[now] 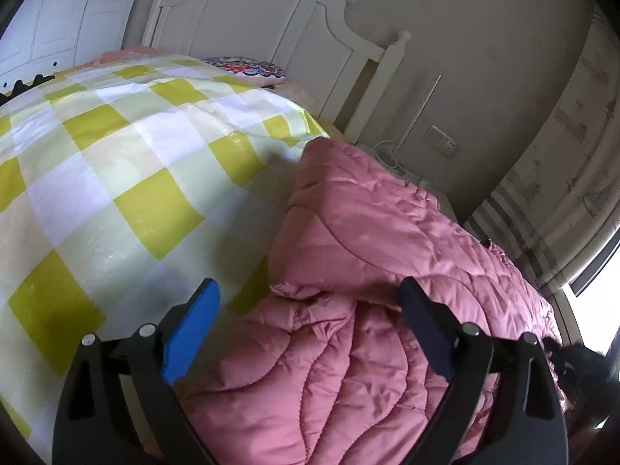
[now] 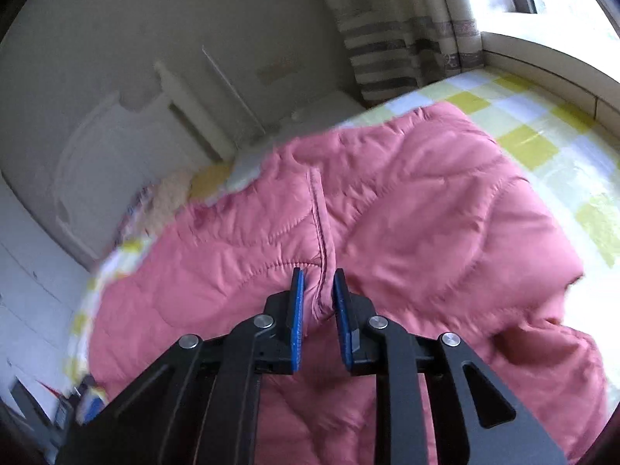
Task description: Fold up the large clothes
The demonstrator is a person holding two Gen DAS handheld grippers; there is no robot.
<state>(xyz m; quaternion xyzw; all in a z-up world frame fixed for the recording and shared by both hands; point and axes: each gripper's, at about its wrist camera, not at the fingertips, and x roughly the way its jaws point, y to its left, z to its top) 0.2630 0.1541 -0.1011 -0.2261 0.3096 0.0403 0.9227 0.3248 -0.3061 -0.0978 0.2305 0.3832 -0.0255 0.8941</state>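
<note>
Two grippers over one pink quilted jacket [image 2: 407, 201]
A seam fold is pinched by the right gripper [image 2: 318, 277] — the left gripper [image 1: 306, 290] is held wide above the jacket.

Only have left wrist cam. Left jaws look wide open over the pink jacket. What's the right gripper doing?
Observer: The right gripper is shut on a raised seam fold of the pink jacket.
Operator: Is the jacket clear of the bed's edge over there?
Observer: Yes, checked sheet shows beyond its far edge.
Operator: Anything past that?
Observer: A striped curtain hangs behind the bed, beside a bright window.
</note>
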